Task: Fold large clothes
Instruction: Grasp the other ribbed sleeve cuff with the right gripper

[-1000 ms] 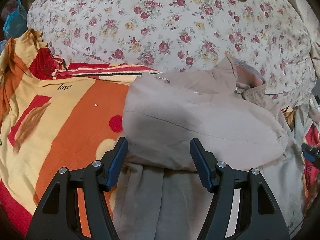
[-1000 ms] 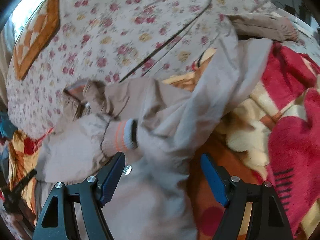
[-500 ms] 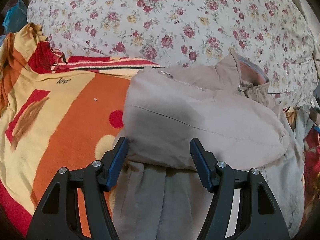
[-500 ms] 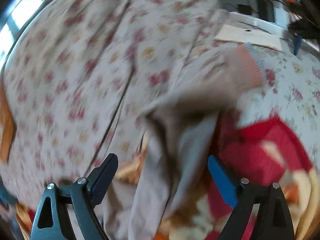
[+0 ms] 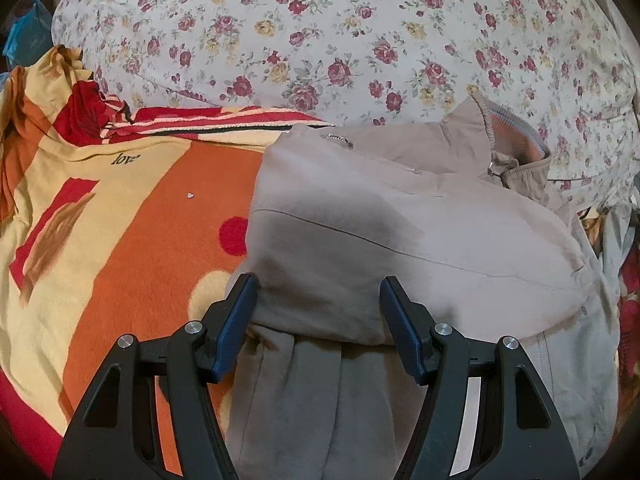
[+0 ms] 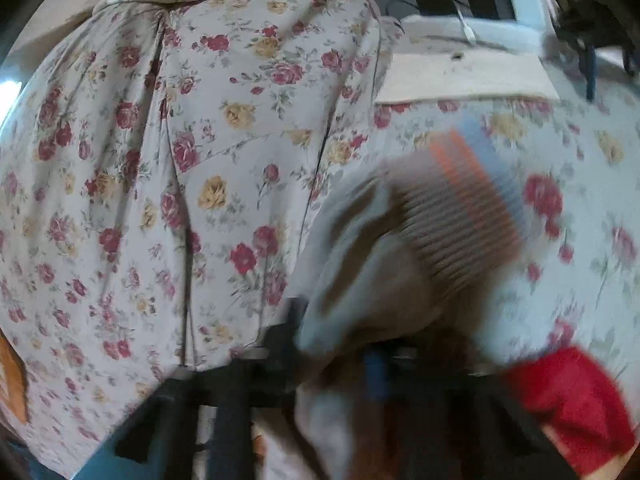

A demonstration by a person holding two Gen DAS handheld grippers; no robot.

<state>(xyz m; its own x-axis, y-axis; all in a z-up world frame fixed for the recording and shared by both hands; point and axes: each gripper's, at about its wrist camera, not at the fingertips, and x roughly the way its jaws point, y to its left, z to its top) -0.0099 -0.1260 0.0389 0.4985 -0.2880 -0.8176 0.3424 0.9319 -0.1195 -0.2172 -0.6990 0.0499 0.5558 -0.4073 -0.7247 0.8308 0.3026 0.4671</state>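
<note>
While the left gripper (image 5: 318,300) hangs over the bed w/ fingers wide apart, nothing sits clamped between them; the pads flank the folded edge of the jacket (image 5: 400,232) from above, not pressing it. Left of the jacket lies the orange-yellow blanket (image 5: 120,240), printed "love". Behind both runs the floral quilt (image 5: 340,40). The jacket lies folded on the blanket, zip near its top edge, striped collar (image 5: 516,140) poking up at the right, approx. against the quilt.

On the right wrist view, heavily blurred, the quilt fills the left and middle. The right gripper (image 6: 372,372) is closing, fingers nearly together, and it looks pinched on the jacket's sleeve (image 6: 360,280) just behind the ribbed cuff (image 6: 460,208), which stands up over the quilt. A red patch of blanket shows lower right.
</note>
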